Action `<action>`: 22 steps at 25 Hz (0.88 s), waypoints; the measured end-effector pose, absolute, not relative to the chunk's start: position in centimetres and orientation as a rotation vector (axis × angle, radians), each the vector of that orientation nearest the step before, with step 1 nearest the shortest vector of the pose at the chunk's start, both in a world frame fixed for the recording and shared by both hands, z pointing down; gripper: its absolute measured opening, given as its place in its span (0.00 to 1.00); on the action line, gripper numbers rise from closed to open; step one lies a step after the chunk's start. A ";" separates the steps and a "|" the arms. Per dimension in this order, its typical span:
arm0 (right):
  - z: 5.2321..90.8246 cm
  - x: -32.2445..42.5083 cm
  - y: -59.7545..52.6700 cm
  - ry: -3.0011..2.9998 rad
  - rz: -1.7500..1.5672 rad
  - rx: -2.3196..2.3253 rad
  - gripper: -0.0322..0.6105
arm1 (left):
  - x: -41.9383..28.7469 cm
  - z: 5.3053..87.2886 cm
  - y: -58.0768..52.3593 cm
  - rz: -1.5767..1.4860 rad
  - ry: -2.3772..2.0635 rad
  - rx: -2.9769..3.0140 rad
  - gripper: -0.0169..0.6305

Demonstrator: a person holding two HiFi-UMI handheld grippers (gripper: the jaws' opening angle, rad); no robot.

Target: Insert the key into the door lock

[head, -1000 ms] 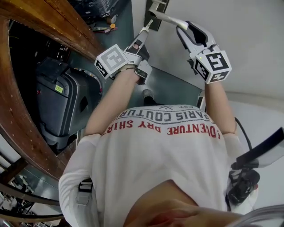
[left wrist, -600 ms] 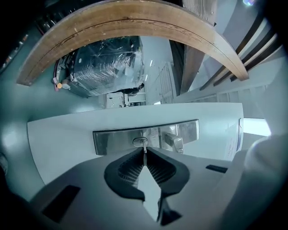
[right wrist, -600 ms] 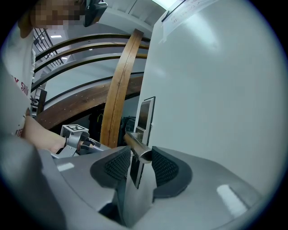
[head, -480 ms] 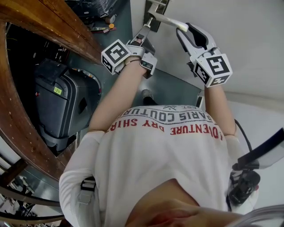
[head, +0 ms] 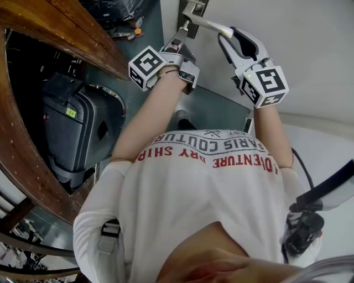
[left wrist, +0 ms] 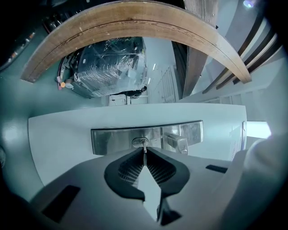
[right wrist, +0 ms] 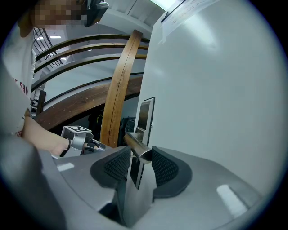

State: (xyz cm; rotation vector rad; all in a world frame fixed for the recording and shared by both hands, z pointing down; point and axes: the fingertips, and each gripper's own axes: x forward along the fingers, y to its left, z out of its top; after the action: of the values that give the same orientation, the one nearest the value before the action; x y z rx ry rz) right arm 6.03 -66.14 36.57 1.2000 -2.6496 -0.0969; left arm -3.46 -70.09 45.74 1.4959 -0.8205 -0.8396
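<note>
A white door (head: 276, 33) carries a metal lock plate (left wrist: 148, 137) with a round keyhole (left wrist: 140, 142) and a lever handle (left wrist: 178, 143). My left gripper (left wrist: 144, 155) is shut on a thin key (left wrist: 144, 152) whose tip sits at the keyhole. In the head view that left gripper (head: 180, 40) points at the lock plate (head: 192, 10). My right gripper (right wrist: 136, 164) is closed around the free end of the door handle (right wrist: 138, 149), and the head view shows this right gripper (head: 225, 34) on the handle (head: 207, 23).
A curved wooden rail (head: 66, 33) runs along the left, with a dark suitcase (head: 72, 132) under it. A plastic-wrapped bundle (left wrist: 110, 67) and small loose items (head: 130, 33) lie on the floor beyond the door edge. A black device (head: 303, 232) hangs at the person's right side.
My left gripper has moved up toward the lock plate and rolled, bringing the key to the keyhole. The right gripper has stayed on the handle.
</note>
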 end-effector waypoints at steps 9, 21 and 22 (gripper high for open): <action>36.6 5.7 -65.6 -2.654 -0.105 1.176 0.27 | -3.2 45.8 -70.9 -0.875 -0.832 1.471 0.06; 36.7 5.6 -65.5 -2.646 -0.130 1.176 0.27 | -2.9 45.6 -71.6 -0.907 -0.822 1.483 0.06; 36.8 5.5 -65.5 -2.638 -0.137 1.171 0.27 | -2.8 45.5 -71.6 -0.900 -0.814 1.505 0.06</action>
State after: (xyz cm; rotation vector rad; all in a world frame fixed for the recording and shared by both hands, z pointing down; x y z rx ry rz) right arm 5.50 -65.49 36.79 1.1708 -2.6377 -0.1365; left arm -2.83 -71.61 45.53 1.5051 -0.8142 -0.9004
